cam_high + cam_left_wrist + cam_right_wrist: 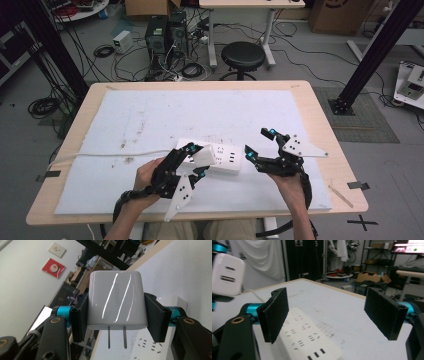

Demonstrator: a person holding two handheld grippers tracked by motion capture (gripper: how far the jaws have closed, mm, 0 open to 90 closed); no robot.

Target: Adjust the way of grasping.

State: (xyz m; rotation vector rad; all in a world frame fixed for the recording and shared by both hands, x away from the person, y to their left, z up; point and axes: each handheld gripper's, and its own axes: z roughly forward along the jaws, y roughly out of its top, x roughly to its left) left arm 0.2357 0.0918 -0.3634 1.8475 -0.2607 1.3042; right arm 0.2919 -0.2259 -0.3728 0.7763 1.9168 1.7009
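Observation:
A white wall charger (116, 302) with two metal prongs is clamped between the black jaws of my left gripper (116, 315). In the high view the left gripper (196, 159) holds the charger (204, 155) just above a white power strip (222, 159) lying on the white mat. The strip's sockets (304, 336) lie under my right gripper (332, 312), whose pads stand wide apart with nothing between them. The charger's USB ports (225, 273) face the right gripper view from its upper left. My right gripper (259, 145) sits just right of the strip's end.
A white mat (150, 120) covers most of the wooden table (320, 130). The strip's white cord (100, 156) runs left off the table. Beyond the far edge stand a black stool (242, 56), computer towers and tangled cables on the floor.

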